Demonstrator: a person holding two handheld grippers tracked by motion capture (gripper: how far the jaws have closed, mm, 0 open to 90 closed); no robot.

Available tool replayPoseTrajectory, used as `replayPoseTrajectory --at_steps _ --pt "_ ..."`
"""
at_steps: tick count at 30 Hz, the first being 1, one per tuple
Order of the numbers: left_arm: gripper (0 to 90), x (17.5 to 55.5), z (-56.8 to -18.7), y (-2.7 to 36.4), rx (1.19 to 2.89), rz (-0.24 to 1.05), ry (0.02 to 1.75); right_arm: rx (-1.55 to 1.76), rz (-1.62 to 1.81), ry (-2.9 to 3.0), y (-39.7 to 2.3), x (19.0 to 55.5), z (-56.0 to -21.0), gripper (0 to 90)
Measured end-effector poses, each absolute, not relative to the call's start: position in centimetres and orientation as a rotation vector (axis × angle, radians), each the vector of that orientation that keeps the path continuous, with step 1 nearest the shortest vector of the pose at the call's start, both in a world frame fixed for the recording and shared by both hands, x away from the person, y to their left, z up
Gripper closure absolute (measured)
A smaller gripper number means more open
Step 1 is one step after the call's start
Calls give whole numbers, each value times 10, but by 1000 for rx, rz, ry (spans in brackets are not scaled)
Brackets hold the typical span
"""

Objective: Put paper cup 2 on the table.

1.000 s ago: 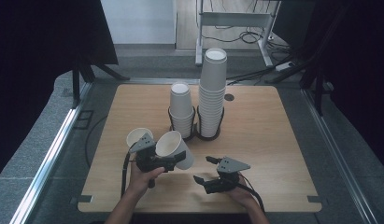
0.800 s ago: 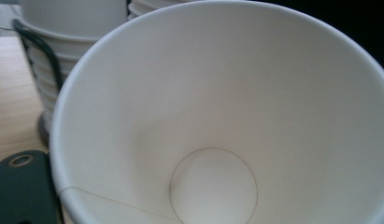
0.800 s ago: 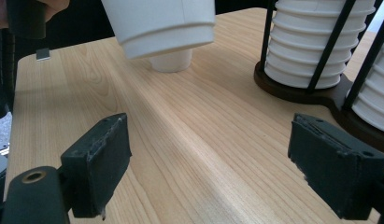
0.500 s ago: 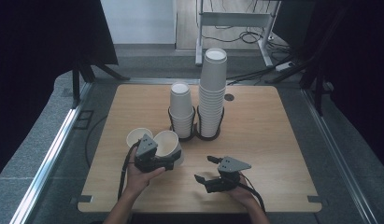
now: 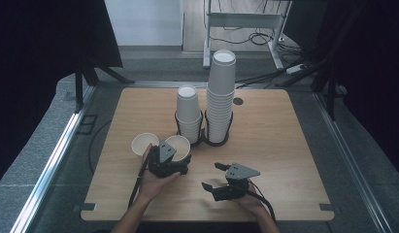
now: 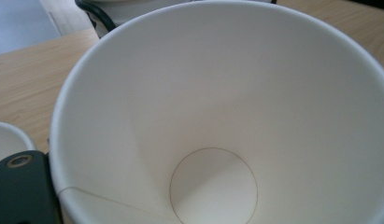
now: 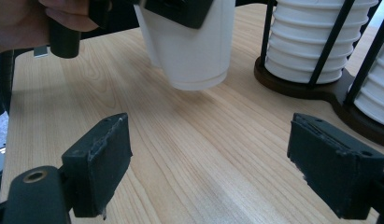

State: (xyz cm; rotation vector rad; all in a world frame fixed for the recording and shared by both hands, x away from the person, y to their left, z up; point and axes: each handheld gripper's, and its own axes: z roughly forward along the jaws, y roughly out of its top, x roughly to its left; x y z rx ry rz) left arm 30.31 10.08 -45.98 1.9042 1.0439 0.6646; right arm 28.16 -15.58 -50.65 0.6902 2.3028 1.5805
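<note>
Paper cup [image 6: 217, 121], plain white, no print, clamped in left gripper [image 5: 174, 156] fingers; right gripper [image 5: 212, 175] fingers apart, empty.

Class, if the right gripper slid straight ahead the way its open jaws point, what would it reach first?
Probably the paper cup held above the table by the left gripper; the right gripper's depth is unclear.

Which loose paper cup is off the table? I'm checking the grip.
The right-hand cup, clamped in the left gripper; the other loose cup sits beside it.
</note>
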Motion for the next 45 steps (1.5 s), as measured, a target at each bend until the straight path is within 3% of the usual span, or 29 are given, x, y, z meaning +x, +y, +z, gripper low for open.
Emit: replayPoseTrajectory --at_steps 10,39,45 --pt "123 312 -467 93 1925 727 1090 690 1585 2297 -157 282 -506 140" --pt "112 315 -483 85 1935 685 1114 681 1592 2294 -156 281 -505 143" --pt "57 311 -482 85 1923 670 1102 678 1591 2297 -156 281 -505 143"
